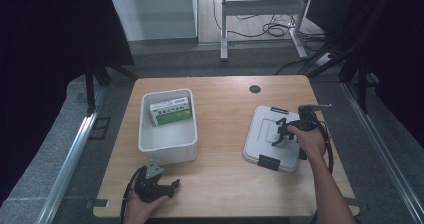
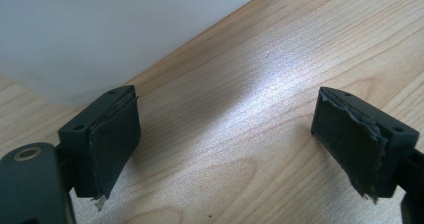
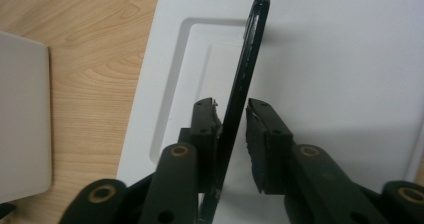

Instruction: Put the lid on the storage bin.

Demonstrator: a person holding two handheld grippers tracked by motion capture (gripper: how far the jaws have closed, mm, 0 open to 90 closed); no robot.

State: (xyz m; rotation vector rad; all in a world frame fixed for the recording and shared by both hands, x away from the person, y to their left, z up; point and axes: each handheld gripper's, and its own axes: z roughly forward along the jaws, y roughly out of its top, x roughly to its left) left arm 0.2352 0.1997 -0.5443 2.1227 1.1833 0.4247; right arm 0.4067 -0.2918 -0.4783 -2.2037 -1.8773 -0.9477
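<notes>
Our right gripper point(image 3: 232, 134) had clamped the black handle point(image 3: 245, 79) of the one white lid point(image 1: 272, 139), which stood upright between its fingers. Our left gripper point(image 2: 225, 139) gaped wide over the wooden table point(image 1: 220, 169), just beside one white bin point(image 1: 167, 144) holding one green box point(image 1: 171, 111).

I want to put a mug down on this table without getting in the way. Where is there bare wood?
The widest bare wood lies between the white bin and the white lid. The far strip by the round grommet hole is free too. It is crowded at the lid, where the right gripper clamps its black handle.
</notes>
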